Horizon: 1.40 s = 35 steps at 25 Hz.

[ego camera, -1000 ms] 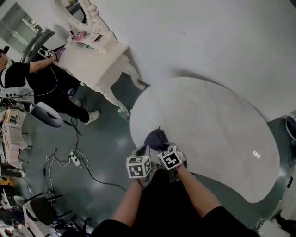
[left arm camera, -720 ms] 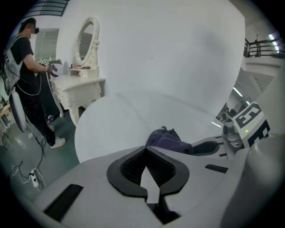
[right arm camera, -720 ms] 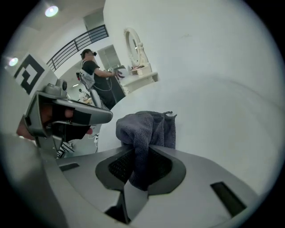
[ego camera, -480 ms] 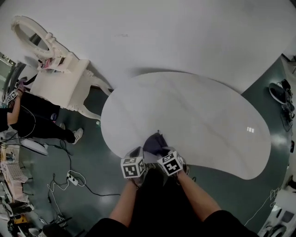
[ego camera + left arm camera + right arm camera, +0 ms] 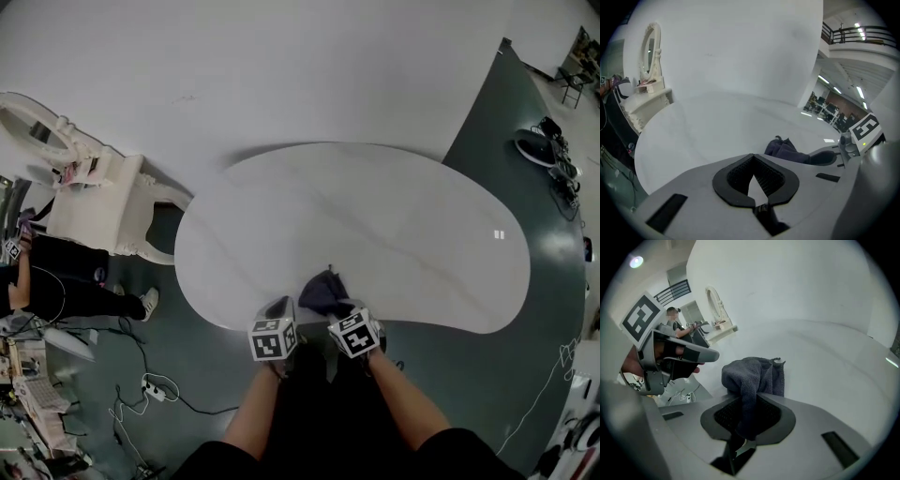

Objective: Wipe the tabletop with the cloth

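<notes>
We're in a staged recording studio here: white backdrop sweep [image 5: 281, 75], ornate dressing table [image 5: 94, 192] at nine o'clock, power strip and cables [image 5: 150, 387] at eight o'clock, mezzanine railing [image 5: 855, 33] overhead.

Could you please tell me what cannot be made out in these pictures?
- Small items on the white carved dressing table: head view, too small.
- Person beside it: head view, cut off by the left edge.
- Whether the dark grey terry cloth touches the white rounded tabletop: every view, its own folds and the right hand-held gripper hide the contact.
</notes>
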### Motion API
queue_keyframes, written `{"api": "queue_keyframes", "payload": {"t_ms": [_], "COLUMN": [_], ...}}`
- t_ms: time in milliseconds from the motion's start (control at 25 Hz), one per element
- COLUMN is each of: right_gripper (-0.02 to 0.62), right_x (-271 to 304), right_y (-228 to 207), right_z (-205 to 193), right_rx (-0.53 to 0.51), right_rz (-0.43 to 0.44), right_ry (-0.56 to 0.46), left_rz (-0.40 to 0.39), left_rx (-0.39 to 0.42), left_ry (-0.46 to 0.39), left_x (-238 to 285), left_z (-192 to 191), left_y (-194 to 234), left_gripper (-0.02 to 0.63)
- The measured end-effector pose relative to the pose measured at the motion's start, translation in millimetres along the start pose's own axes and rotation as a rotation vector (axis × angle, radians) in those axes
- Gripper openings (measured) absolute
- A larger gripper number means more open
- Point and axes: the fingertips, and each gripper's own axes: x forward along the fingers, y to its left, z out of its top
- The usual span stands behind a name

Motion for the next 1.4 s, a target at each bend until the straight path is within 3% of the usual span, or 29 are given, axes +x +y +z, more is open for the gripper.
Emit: {"api": "queue_keyframes", "payload": {"t_ms": [320,520,680,1040,1160,1400], "right_gripper": [0.061,0.061,0.061,0.061,0.061,0.061], "right_x": [-51.7,-91.2,-104.5,-145.9,-172.6,-218.9], "right_y": [-71.7,-122.1,-133.3,-40.0,-5.1,52.3], "right_z": [-35.4,-71.7,-73.5,-30.3,-31.5,-46.9], "right_rx": [0.091,0.254,0.25,0.21,0.182,0.181], "right_rz": [-0.096,-0.232,-0.32,-0.305,-0.331,-0.395], "right_ry": [-0.05,-0.094,-0.096,-0.361,-0.42,-0.495], "left_rz": [-0.026,-0.038,-0.057,-0.165,-0.183,-0.246], "left_rx": [0.042,0.093,0.104,0.144,0.125,0.168], "left_ry": [-0.002,-0.01,-0.041,-0.187,-0.224,-0.287], "left_x": [5.4,-7.7,-19.4,-81.3,-105.6,-144.7], "left_z": [-13.9,-14.9,-15.2,-31.4,-46.0,-68.1], "left_y": [-57.8,-66.9,-76.7,-100.4,-98.9,-110.5], "left_gripper": [0.006,0.006,0.006,0.006,0.006,0.006]}}
